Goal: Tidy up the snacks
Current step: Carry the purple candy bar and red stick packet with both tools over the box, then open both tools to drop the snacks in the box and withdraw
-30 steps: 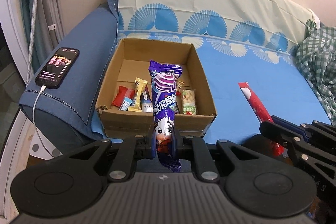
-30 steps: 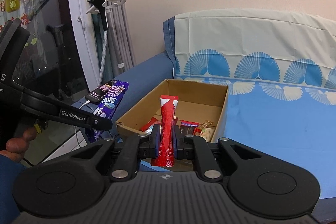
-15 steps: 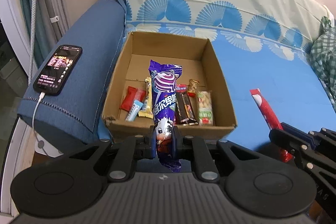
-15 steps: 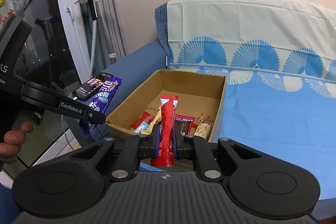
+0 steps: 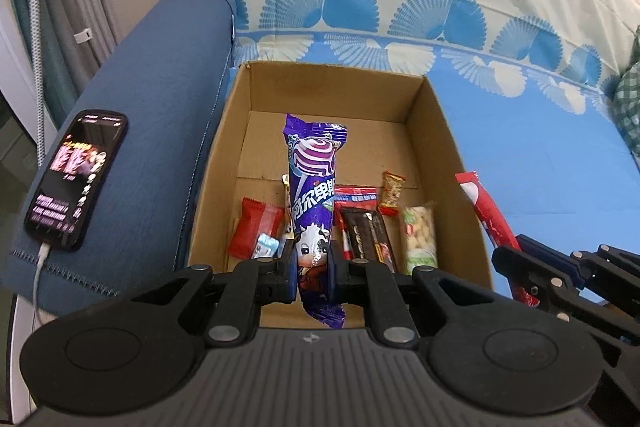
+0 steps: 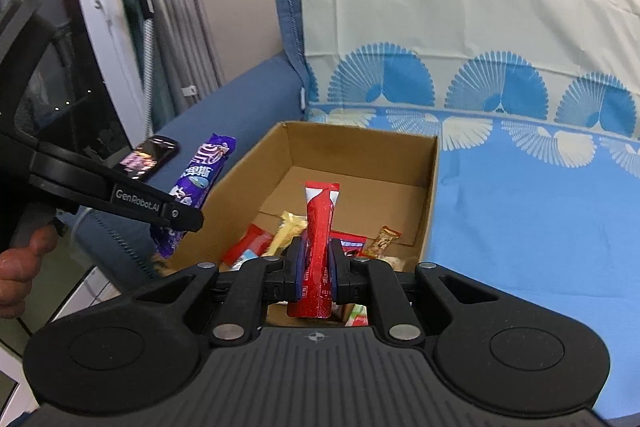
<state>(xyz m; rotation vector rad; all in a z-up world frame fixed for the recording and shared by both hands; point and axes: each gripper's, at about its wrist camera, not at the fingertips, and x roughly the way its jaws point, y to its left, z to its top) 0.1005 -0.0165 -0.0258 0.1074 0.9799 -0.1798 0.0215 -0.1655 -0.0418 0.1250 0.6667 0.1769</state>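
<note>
Over the near wall of the cardboard box [image 5: 452,163] on the blue sofa, my left gripper [image 5: 313,264] is clamped tight on the lower end of a purple lollipop packet [image 5: 312,195], which stands up above the snacks inside. My right gripper [image 6: 316,269] is pinched just as firmly on a red stick packet [image 6: 320,223], upright at the box's front edge. Several snacks already lie on the box floor: a red wrapper [image 5: 256,231], a dark bar [image 5: 368,235], a peanut bar [image 5: 420,239], a small gold candy [image 5: 391,193]. I judge only my two packets are left to drop in. Compared with a second ago, both grippers have come forward and higher over the box, so I see more of its floor
</note>
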